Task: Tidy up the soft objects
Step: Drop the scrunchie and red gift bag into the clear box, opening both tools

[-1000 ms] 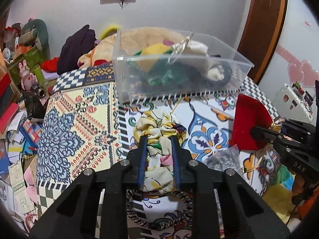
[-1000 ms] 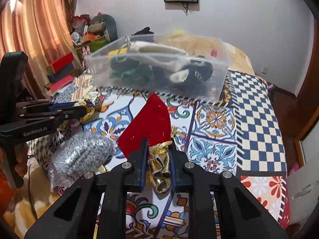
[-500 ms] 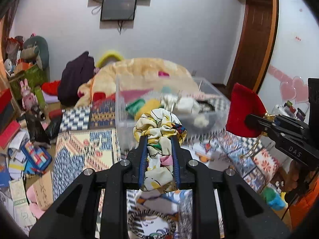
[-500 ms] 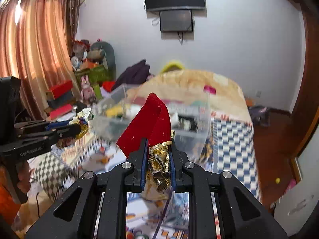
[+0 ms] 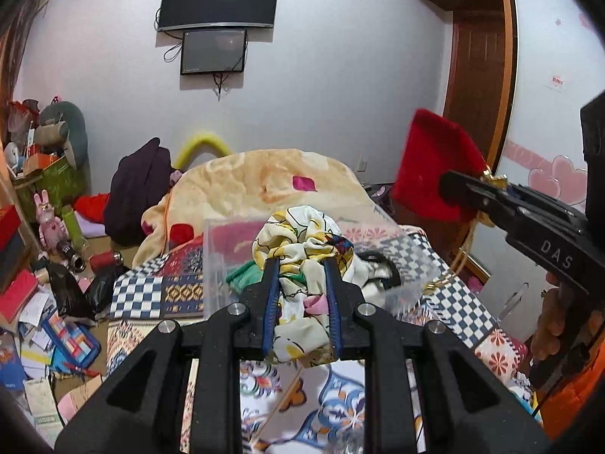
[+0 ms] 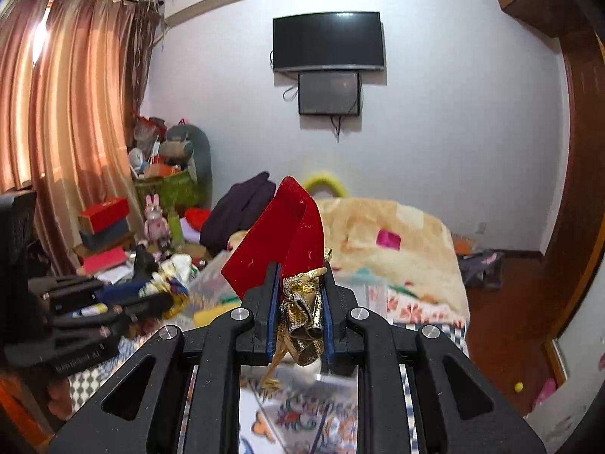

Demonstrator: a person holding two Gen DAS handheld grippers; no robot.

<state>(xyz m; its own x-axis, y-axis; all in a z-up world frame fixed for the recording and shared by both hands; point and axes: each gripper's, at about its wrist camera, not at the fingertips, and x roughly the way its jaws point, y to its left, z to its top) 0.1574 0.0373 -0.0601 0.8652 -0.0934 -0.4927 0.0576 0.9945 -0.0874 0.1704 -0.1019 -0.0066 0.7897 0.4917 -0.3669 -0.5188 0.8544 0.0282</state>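
Holding now: the left gripper [image 5: 301,265] is clamped on a flowery scrunchie [image 5: 302,242], in the lower middle of the left wrist view.
Other gripper: the right gripper [image 6: 300,276] is squeezed shut on a red pouch [image 6: 281,234] with a gold bow [image 6: 302,310], in the middle of the right wrist view.
Both things: they hang in the air, up off the bed, not touching anything else.
The bin: a clear plastic bin [image 5: 215,265] sits on the patterned bed cover [image 5: 340,405], just past the left gripper's tips, in the middle of the frame. It already has soft things inside.
Key thing: the bin lies straight ahead of and below the scrunchie. The scrunchie's long side runs along the gripper, pointing at the bin.
Which is nearer: I think the left gripper is closer to the bin. The right gripper [image 5: 450,189] shows at the right edge of the left wrist view, higher up and off to the bin's right.
From the right side: the bin [image 6: 215,287] looks blurry, low and left of the middle, and the left gripper [image 6: 159,302] is at the left edge.
Next step, my guess: go forward and down over the bin, then let go.
Watch out: the pouch's gold cord [image 5: 459,265] dangles near the bin's right corner and could snag.
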